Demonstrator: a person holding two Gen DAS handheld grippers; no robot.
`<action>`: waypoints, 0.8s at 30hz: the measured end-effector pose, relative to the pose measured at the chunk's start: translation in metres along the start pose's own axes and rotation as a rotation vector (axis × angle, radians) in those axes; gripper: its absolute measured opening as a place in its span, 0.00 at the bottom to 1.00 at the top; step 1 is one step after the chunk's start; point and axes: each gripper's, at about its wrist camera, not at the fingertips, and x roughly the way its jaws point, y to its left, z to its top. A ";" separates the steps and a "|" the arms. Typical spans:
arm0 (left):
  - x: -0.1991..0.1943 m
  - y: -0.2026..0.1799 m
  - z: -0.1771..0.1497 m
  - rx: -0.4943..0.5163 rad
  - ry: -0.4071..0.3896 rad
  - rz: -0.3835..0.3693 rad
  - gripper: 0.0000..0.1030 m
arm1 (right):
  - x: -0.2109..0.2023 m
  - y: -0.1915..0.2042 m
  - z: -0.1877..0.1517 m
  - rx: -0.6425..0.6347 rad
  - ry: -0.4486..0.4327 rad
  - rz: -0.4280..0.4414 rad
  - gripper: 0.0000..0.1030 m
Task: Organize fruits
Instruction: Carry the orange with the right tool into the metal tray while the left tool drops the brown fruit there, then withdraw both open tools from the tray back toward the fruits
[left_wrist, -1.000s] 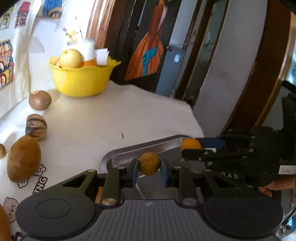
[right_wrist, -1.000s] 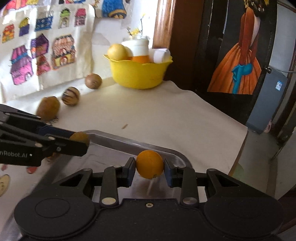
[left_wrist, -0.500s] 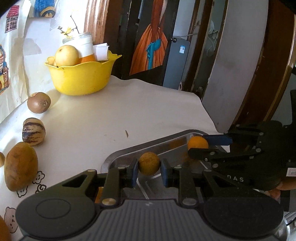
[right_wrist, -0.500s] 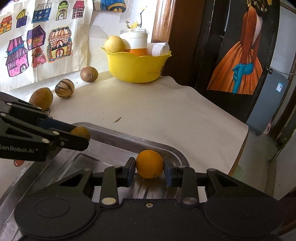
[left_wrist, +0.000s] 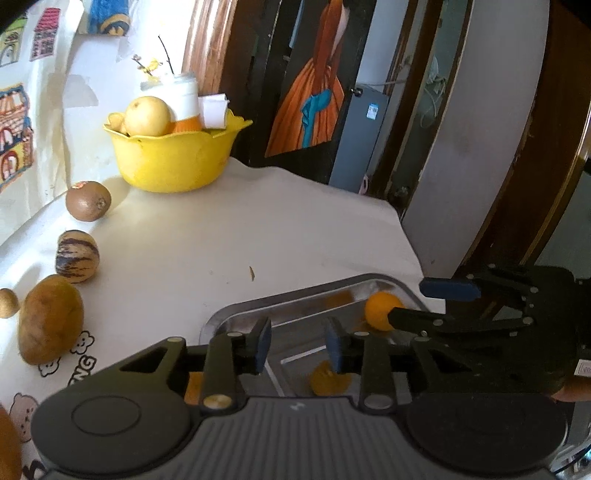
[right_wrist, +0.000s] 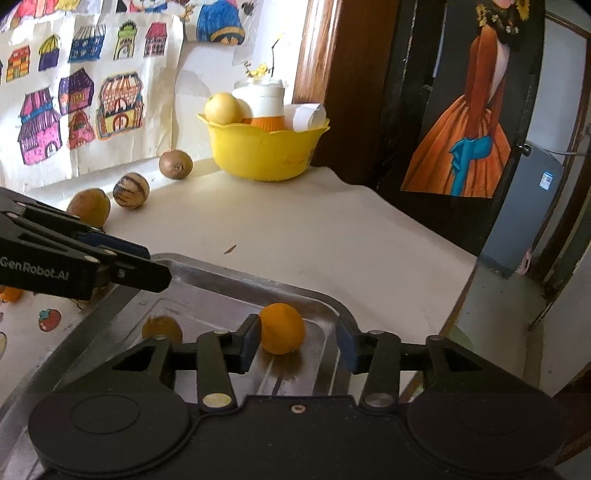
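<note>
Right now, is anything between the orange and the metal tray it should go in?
No. The orange has nothing under it but the tray. The right gripper has just been opening around it, and its far pad is clear of it.

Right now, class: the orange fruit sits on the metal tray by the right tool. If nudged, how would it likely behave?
The orange fruit looks round, so it would probably roll. The metal tray looks smooth and shiny, likely giving little grip, though its raised rim may stop the fruit. The right tool has just been opening, its pads no longer clamping the fruit, so nothing pins it.
</note>
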 end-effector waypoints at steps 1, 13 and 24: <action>-0.005 -0.001 0.000 -0.005 -0.008 0.004 0.41 | -0.005 0.000 0.000 0.005 -0.007 -0.002 0.53; -0.086 -0.004 -0.023 -0.092 -0.187 0.070 0.99 | -0.080 0.023 -0.014 0.022 -0.130 -0.009 0.84; -0.153 -0.002 -0.077 -0.119 -0.235 0.117 0.99 | -0.146 0.058 -0.039 0.073 -0.169 0.006 0.99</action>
